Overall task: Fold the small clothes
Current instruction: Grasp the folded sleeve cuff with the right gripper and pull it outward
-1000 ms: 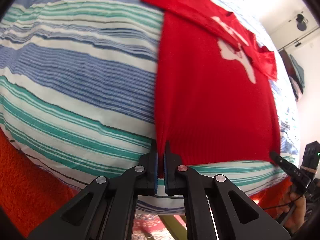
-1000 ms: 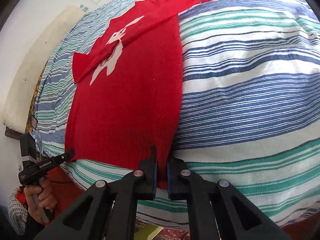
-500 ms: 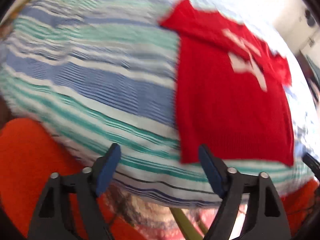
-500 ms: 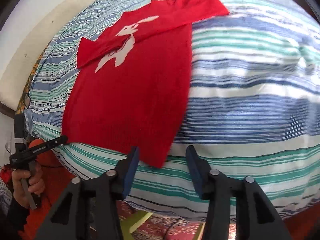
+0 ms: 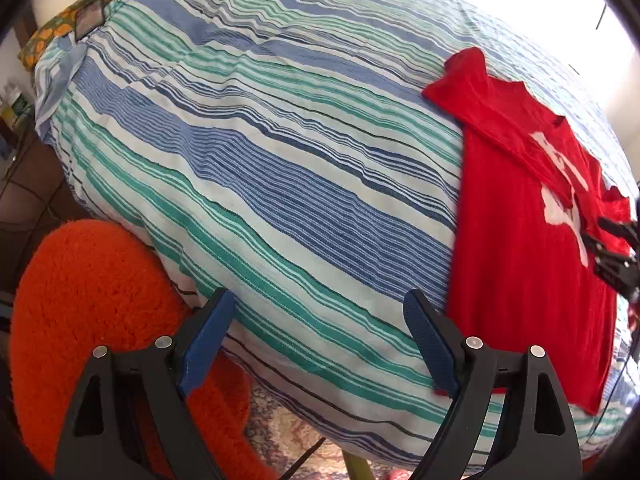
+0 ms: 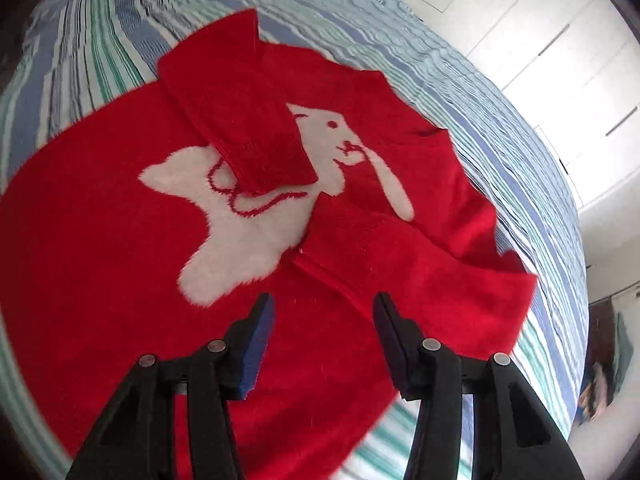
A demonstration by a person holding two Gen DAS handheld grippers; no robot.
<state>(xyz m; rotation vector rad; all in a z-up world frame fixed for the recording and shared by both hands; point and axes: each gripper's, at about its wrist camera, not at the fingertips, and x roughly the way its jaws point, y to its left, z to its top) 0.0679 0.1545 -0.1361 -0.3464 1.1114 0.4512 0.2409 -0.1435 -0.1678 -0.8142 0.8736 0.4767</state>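
A small red sweater (image 6: 120,280) with a white animal on its front lies flat on the striped bed cover (image 5: 280,160). Both sleeves are folded in across the chest. My right gripper (image 6: 322,320) is open and empty, hovering over the sweater just below the nearer folded sleeve cuff (image 6: 400,272). My left gripper (image 5: 316,332) is open and empty at the bed's near edge, left of the sweater (image 5: 520,260). The right gripper's tips (image 5: 612,252) show at the right edge of the left wrist view, over the sweater.
An orange fluffy cushion or rug (image 5: 92,300) sits below the bed edge at left. A patterned pillow (image 5: 72,28) lies at the bed's far left corner. White wardrobe doors (image 6: 540,40) stand beyond the bed.
Both grippers let go of the sweater's bottom hem and opened. The left one swung left away from it. The right one moved up over the chest and sleeves.
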